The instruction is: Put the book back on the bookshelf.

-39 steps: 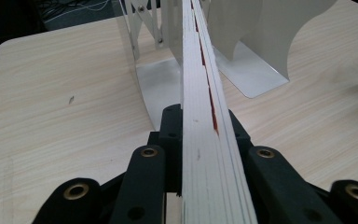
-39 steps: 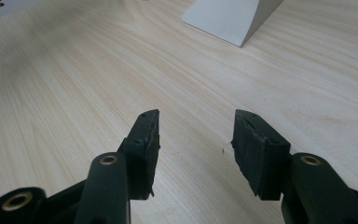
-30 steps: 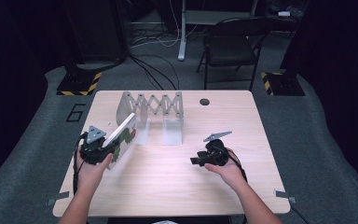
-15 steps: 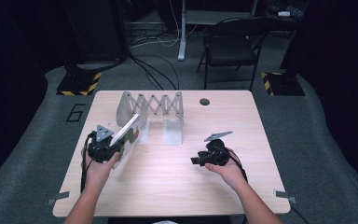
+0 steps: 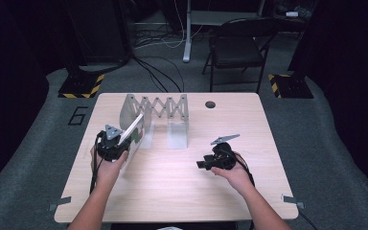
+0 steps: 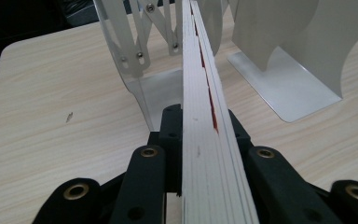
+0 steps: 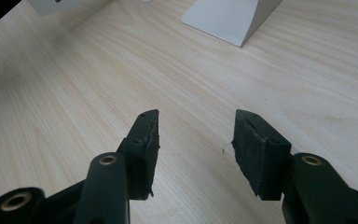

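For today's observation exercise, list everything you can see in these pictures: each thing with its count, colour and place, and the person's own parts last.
Table: one, light wood, centre.
Expanding file rack: one, white metal, table's far left-centre.
Thin book: one, white with red along its edge, clamped edge-on in the left gripper, pointed at the rack.
Round hole cover: one, dark, table's far edge.
Folding chair: one, black, behind the table.
Striped bases: two, black and yellow, floor at the far corners.
Left gripper: one, black, left side.
Right gripper: one, black, jaws apart above bare table.
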Demonstrator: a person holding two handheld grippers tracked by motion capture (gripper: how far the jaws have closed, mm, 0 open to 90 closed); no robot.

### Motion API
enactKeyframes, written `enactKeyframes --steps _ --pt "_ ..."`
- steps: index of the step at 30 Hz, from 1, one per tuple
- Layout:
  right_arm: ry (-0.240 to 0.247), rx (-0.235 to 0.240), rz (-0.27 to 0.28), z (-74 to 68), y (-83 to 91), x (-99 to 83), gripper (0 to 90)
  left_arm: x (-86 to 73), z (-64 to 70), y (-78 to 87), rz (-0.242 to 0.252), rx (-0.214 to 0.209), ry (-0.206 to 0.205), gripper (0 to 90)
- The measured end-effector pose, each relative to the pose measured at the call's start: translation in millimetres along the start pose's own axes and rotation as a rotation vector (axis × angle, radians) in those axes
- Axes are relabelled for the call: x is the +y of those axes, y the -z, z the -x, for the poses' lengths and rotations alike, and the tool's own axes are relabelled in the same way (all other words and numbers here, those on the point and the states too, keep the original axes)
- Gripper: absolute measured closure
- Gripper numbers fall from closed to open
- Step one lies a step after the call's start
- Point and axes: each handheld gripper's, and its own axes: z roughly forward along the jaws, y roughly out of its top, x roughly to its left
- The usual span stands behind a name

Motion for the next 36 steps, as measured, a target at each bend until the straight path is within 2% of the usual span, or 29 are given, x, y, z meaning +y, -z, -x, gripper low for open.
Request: enactKeyframes --steps 4,5,6,9,11,16,20,25,36 --pt "0.006 0.001 0.002 1.4 0.2 -0.4 50.6 4.3 -1.0 -4.9 -0.004 0.011 0.007 75.8" --pt "0.012 0.001 0.005 1.6 0.8 -0.3 50.5 4.7 0.0 -6.9 0.012 0.02 0.02 75.9" --pt "0.012 0.001 0.005 1.6 0.8 -0.3 50.5 5.6 -1.0 -6.9 0.006 0.019 0.012 75.9" --pt "0.012 0.001 0.006 1.7 0.6 0.0 50.6 7.4 -2.3 -10.4 0.011 0.025 0.032 75.9" --pt "0.005 0.001 0.004 1.5 0.3 -0.1 50.6 9.0 -4.8 -11.3 -0.005 0.032 0.022 75.8" --pt "0.004 -0.001 0.006 2.0 0.7 -0.3 50.6 11.2 -8.3 -17.3 0.011 0.046 0.067 75.8" --pt "0.005 -0.002 0.006 2.3 0.4 -0.5 50.5 13.2 -7.9 -21.0 0.006 0.054 0.082 75.8" --pt "0.002 -0.002 0.007 1.9 0.6 -0.3 50.5 18.0 -1.2 -25.4 -0.013 0.071 0.064 75.7" --pt "-0.003 0.0 0.015 2.7 2.2 -0.4 50.6 24.1 4.3 -38.0 -0.052 0.095 0.045 75.3"
